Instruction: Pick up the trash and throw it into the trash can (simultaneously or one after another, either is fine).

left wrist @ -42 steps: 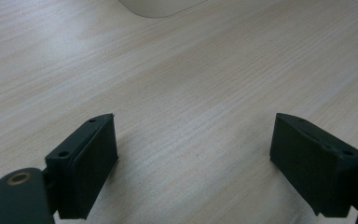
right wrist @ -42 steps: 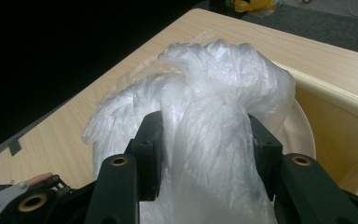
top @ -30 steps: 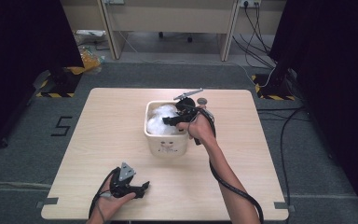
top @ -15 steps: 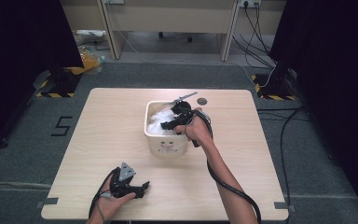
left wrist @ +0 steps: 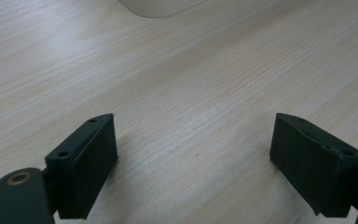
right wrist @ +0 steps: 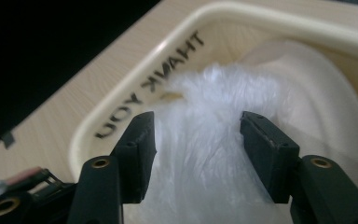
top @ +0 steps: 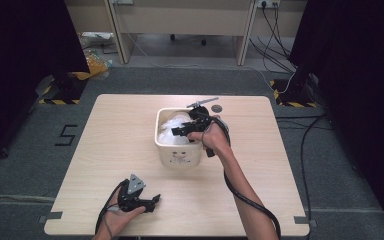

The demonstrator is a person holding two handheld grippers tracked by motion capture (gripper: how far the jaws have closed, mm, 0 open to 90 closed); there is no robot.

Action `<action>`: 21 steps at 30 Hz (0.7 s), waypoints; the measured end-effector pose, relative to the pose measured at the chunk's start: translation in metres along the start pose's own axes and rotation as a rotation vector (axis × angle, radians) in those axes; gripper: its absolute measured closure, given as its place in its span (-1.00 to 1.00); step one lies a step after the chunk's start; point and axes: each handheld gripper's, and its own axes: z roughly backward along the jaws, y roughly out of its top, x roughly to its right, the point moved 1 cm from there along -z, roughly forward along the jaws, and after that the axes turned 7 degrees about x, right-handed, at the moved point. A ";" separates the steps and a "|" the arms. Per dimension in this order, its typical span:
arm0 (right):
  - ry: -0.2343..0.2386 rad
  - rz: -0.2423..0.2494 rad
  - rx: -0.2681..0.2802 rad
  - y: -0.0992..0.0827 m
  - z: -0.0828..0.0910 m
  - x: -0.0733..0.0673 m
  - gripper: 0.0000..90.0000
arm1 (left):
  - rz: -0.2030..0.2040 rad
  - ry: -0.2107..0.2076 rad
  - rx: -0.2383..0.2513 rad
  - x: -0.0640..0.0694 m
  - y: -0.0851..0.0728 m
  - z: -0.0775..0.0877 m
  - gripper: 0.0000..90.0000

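A cream bin [top: 180,157] printed THANK YOU on its rim [right wrist: 121,116] stands mid-table. A crumpled white plastic bag [top: 172,127] lies inside it. My right gripper [top: 177,131] reaches over the bin from the right. Its jaws have just been opening, and the bunched top of the bag [right wrist: 223,93] sits loosely between them in the right gripper view [right wrist: 198,149]. My left gripper [top: 152,201] rests near the table's front edge, open with bare wood between its jaws [left wrist: 193,158]. The bin's base [left wrist: 161,7] shows far ahead of it.
The wooden table [top: 115,135] has bare room left of the bin and along the front. A small dark round object [top: 216,108] lies behind the bin. Cables and desk legs [top: 245,45] stand on the grey floor beyond.
The right gripper has shifted a little left and down over the bin, and its jaws stand wider around the bag. The left gripper has stayed put.
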 end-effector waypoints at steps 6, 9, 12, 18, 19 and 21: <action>0.019 -0.007 0.098 0.014 0.033 -0.003 -0.03 | 0.002 0.001 0.002 0.000 0.000 0.000 -0.69; 0.020 -0.006 0.133 0.015 0.048 -0.001 -0.05 | 0.000 0.000 0.000 0.000 0.000 0.000 -0.69; 0.014 -0.010 0.162 0.014 0.062 0.003 -0.05 | 0.001 0.001 0.002 0.000 0.000 0.000 -0.69; -0.003 -0.016 0.193 0.002 0.082 0.014 -0.06 | -0.002 0.001 -0.001 0.000 0.000 0.000 -0.69; -0.006 -0.018 0.199 -0.001 0.085 0.016 -0.06 | -0.002 0.002 0.001 0.000 0.000 0.000 -0.69; -0.010 -0.026 0.207 -0.008 0.091 0.019 -0.07 | -0.001 0.000 -0.001 0.000 0.000 0.000 -0.69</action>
